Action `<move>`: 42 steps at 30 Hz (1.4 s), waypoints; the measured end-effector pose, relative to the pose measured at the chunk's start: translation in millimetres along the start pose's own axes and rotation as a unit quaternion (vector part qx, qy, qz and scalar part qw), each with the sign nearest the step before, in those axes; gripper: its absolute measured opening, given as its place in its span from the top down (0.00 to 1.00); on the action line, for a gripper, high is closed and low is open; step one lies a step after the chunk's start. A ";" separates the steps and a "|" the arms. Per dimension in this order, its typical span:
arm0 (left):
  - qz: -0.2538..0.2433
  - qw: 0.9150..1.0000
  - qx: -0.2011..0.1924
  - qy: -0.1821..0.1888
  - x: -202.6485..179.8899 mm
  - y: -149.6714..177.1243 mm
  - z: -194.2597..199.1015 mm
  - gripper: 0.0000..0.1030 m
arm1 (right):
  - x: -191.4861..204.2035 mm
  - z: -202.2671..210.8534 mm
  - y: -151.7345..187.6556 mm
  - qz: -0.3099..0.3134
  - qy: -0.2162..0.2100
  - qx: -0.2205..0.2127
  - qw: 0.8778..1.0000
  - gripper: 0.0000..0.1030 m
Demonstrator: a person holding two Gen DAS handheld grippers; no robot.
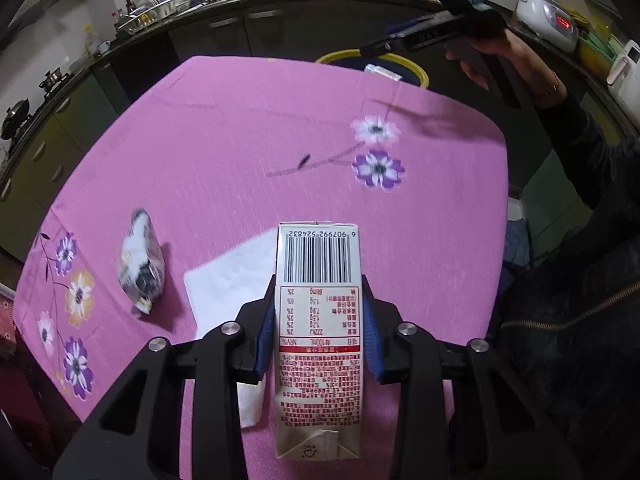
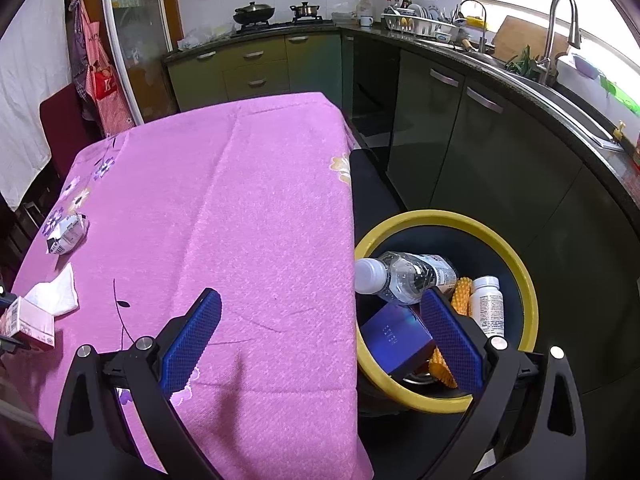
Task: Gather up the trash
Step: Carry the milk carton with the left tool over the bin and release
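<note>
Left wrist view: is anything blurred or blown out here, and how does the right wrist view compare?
Left wrist view: carton print is sharp, crumpled wrapper slightly smeared, right gripper soft, casting a shadow on the tablecloth; strong fisheye bending. Right wrist view: window behind the faucet overexposed, bin contents clear.

Right gripper [image 2: 320, 340] with blue textured pads [image 2: 192, 340], jaws wide apart and empty, above the edge of a pink flowered tablecloth [image 2: 248, 208]. Beside the table, a yellow-rimmed dark round bin [image 2: 524, 280] holds a clear plastic bottle [image 2: 404, 276], a white pill bottle [image 2: 486, 304] and a purple box [image 2: 396, 336]. At far left lie a white tissue [image 2: 56, 292], a crumpled wrapper [image 2: 66, 234] and a pink carton [image 2: 30, 322].
</note>
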State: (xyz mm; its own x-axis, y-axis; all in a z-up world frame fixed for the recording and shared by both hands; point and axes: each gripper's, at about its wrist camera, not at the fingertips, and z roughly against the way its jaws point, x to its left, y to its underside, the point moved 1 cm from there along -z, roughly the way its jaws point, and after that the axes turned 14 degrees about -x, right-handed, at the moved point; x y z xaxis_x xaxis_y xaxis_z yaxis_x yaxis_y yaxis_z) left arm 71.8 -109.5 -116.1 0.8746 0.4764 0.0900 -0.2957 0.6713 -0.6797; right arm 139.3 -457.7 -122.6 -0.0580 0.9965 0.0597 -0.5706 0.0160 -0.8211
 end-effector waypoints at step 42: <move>-0.047 0.998 0.006 0.041 -110.9 -307.5 -314.8 0.60 | -181.0 127.8 68.6 -0.142 0.157 -0.014 0.977 0.05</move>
State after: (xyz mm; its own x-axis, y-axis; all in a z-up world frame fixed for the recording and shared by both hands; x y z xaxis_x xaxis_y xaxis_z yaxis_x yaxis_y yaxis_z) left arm 186.6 -547.5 -146.3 0.9271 0.3633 0.0928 -0.2147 0.7173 -0.6629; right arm 6.0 -647.4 -117.2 0.3570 0.9272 0.1134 -0.5041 0.2935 -0.8122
